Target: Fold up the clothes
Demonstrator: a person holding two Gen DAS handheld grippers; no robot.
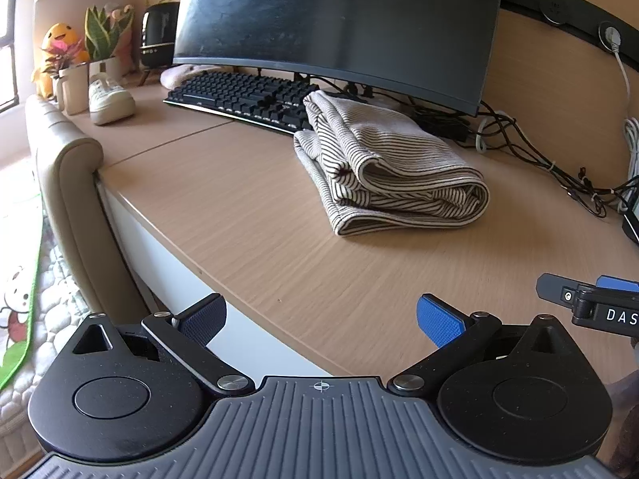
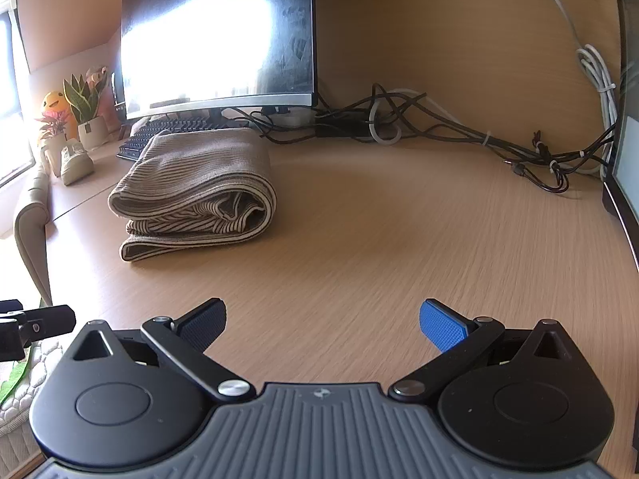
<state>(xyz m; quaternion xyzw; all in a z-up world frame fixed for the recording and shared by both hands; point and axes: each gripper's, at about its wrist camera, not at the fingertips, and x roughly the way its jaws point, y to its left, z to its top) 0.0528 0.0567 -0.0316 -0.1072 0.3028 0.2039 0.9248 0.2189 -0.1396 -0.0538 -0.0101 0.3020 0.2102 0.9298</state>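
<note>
My left gripper (image 1: 321, 325) hangs wide open over the near desk edge, nothing between its blue pads. My right gripper (image 2: 322, 325) is equally spread, empty, above bare wood. The folded cream-and-black striped knit garment (image 1: 389, 167) lies at 12 to 1 o'clock from the left gripper and 10 to 11 o'clock from the right (image 2: 195, 191), well apart from both. Its far end touches the black keyboard (image 1: 243, 94) under the dark curved monitor (image 1: 339, 20). The light wood desk (image 2: 399, 239) is clear at 12 to 3 o'clock up to the tangled black cables (image 2: 459, 127). A beige padded chair back (image 1: 68, 183) presses the desk's left edge.
</note>
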